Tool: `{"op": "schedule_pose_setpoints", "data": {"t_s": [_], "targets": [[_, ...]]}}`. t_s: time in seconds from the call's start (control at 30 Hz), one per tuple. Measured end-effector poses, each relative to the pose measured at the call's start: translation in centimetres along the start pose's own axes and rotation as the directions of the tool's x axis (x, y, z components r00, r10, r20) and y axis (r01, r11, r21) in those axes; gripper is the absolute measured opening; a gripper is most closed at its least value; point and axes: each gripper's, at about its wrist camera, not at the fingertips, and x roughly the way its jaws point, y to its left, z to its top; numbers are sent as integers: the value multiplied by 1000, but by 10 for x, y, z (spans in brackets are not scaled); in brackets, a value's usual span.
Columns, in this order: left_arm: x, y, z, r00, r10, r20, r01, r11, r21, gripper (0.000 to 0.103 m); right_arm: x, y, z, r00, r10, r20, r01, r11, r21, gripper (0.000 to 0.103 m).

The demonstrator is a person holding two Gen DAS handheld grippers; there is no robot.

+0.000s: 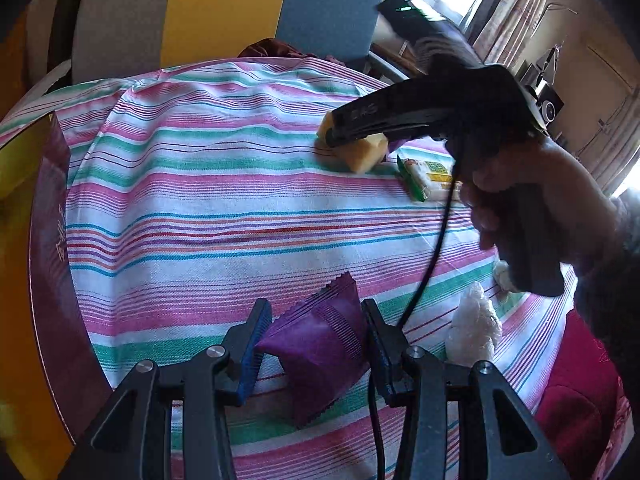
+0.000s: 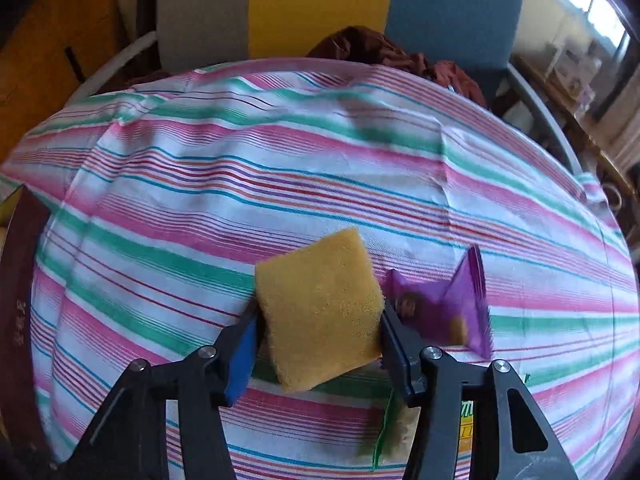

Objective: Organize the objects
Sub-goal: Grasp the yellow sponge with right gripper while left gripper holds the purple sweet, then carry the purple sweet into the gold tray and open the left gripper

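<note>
Striped cloth [image 2: 280, 168] in pink, green and white covers the desk, with a dark red box [image 1: 52, 216] bearing gold script too blurred to read at its left edge. Near the desk's middle, the right gripper [image 2: 320, 316] has its jaws clamped on a yellow sponge [image 2: 320, 308], beside a purple packet [image 2: 452, 304] and a green-edged packet [image 1: 428, 174] whose print is illegible. Nearer the person, the left gripper [image 1: 316, 344] has its jaws closed on a purple pouch [image 1: 320, 344].

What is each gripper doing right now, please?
Left gripper: closed on the purple packet.
Right gripper: closed on the yellow sponge.
</note>
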Motion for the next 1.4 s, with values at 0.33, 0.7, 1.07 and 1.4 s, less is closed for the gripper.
{"op": "schedule_pose_setpoints", "data": {"t_s": [0.33,0.7,1.07,1.4], "targets": [[-6,2,-1,1000,14,-1,-14,1000,-1,45,-51,12,-49,989,147,28,-148,988,35,53],[-36,-7,-17,998,50,36,-51,998,35,45,-40,33,-107,990,143,-4,-143,989,-27,53],[-65,-2,-32,997,53,60,-55,998,38,45,-40,40,-110,994,107,14,-106,990,-92,52],[-105,23,-31,990,70,122,-64,997,-53,45,-39,43,-111,996,89,22,-86,990,-112,53]]}}
